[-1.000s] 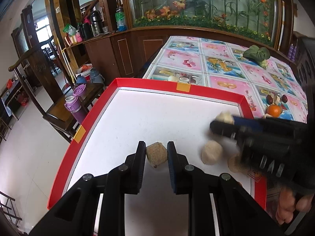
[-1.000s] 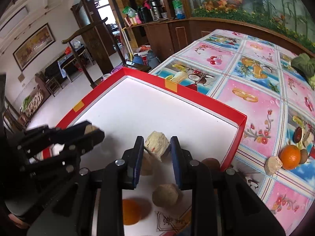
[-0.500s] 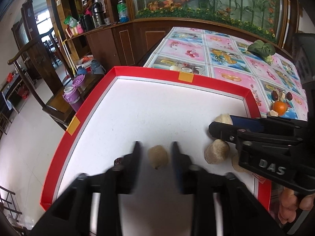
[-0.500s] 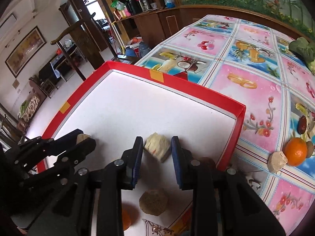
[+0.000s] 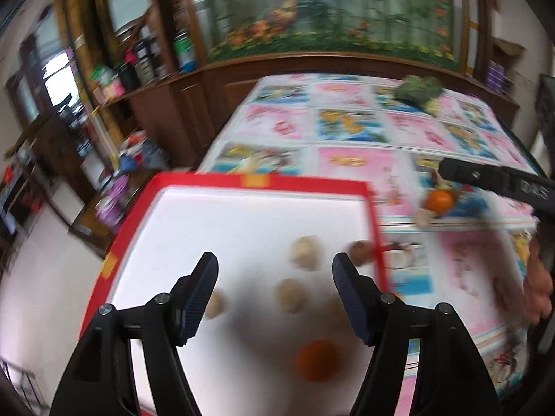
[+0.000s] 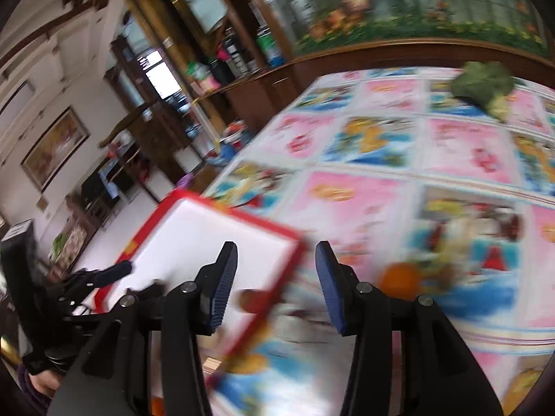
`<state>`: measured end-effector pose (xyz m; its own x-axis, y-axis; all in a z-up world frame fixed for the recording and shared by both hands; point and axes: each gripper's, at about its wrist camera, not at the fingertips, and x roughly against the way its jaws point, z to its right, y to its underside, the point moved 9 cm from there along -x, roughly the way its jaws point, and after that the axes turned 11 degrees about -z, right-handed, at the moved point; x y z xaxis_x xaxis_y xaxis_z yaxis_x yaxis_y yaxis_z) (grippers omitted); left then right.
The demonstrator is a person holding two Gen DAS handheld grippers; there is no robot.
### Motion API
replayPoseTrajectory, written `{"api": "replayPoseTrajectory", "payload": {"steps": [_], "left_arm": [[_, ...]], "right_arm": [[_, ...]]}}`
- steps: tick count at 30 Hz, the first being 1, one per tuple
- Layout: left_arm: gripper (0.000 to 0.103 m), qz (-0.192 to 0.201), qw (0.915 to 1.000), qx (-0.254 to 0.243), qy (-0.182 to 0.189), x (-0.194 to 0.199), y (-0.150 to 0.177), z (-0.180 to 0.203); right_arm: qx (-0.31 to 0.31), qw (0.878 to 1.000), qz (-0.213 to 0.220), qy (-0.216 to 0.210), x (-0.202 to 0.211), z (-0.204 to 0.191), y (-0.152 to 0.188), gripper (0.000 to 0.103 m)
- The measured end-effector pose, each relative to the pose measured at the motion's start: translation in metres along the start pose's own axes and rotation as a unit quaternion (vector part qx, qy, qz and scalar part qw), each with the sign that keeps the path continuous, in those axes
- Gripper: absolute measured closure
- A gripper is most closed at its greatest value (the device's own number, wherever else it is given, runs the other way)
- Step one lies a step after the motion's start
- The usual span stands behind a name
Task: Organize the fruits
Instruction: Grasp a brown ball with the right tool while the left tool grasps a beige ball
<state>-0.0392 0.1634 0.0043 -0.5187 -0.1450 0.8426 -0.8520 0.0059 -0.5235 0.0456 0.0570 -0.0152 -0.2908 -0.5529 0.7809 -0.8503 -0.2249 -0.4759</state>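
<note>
Both views are motion-blurred. A red-rimmed white tray (image 5: 263, 182) holds several beige lumpy fruits, among them one in the middle (image 5: 290, 294), plus a brown one (image 5: 360, 252) by the right rim and an orange (image 5: 317, 360) near the front. My left gripper (image 5: 274, 287) is open and empty above them. My right gripper (image 6: 275, 280) is open and empty, over the tray's right rim (image 6: 277, 294). It also shows in the left wrist view (image 5: 492, 182), above a second orange (image 5: 440, 201) on the tablecloth, which the right wrist view shows too (image 6: 399, 279).
The table has a pink and blue pictured cloth (image 5: 347, 128). A green leafy vegetable (image 5: 419, 92) lies at its far side. A small beige piece (image 5: 421, 217) sits by the loose orange. Chairs and cabinets (image 5: 114, 187) stand left of the table.
Both grippers have opened and let go of their beige fruits, which now lie in the tray. Both have pulled back and up, and the right one has swung right toward the tablecloth.
</note>
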Motion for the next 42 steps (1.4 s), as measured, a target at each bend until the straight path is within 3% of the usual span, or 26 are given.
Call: {"api": "replayPoseTrajectory", "payload": {"steps": [4, 7, 9, 20, 29, 31, 42], "left_arm": [[0.034, 0.008, 0.9985, -0.05, 0.022, 0.005, -0.009, 0.045], [0.034, 0.0, 0.9961, -0.076, 0.045, 0.002, -0.01, 0.073], [0.034, -0.008, 0.9945, -0.086, 0.059, -0.001, -0.009, 0.088], [0.034, -0.061, 0.9841, -0.112, 0.123, -0.024, 0.001, 0.132], [0.035, -0.1, 0.9816, -0.094, 0.132, -0.058, -0.011, 0.137], [0.04, -0.107, 0.9816, -0.093, 0.128, -0.064, -0.014, 0.137], [0.068, -0.114, 0.9803, -0.106, 0.121, -0.078, -0.028, 0.14]], "right_arm": [[-0.037, 0.998, 0.006, 0.042, 0.025, 0.058, 0.007, 0.054], [-0.036, 0.994, -0.017, 0.099, 0.029, 0.096, 0.017, 0.054], [-0.039, 0.992, -0.032, 0.111, 0.027, 0.11, 0.023, 0.054], [-0.002, 0.99, -0.061, 0.125, 0.006, 0.103, 0.029, 0.054], [0.019, 0.983, -0.061, 0.17, -0.01, 0.102, 0.022, 0.067], [0.033, 0.978, -0.06, 0.195, -0.013, 0.103, 0.021, 0.079], [-0.047, 0.987, -0.054, 0.143, 0.01, 0.128, 0.017, 0.079]]}}
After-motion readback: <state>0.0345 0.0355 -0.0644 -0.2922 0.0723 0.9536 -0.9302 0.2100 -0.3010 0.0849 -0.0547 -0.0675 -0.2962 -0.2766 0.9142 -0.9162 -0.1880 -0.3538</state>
